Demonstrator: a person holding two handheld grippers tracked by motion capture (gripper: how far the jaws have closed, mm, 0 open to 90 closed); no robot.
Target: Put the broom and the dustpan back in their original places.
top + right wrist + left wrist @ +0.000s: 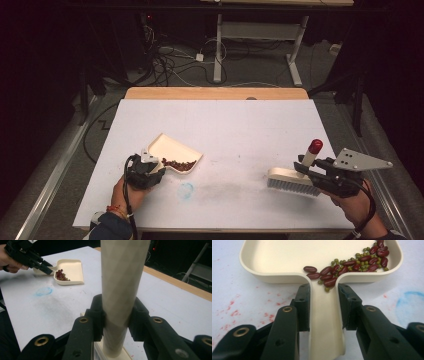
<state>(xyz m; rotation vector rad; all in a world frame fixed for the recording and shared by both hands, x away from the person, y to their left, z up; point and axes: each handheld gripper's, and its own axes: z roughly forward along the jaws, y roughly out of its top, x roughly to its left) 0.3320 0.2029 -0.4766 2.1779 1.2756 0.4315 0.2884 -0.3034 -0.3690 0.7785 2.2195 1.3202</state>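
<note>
White paper covers the tabletop, where the cream dustpan lies left of centre with red and green beans gathered inside, its handle clamped by the left hand-held gripper. Well apart to the right, the right hand-held gripper grasps the brush by its upright handle. Sweeping looks finished; the next move probably calls for lifting the pan level so nothing spills.

Bright overhead light on the white table, surroundings dark; soft shadows under things, and perhaps slight blur up close in both gripper views.
</note>
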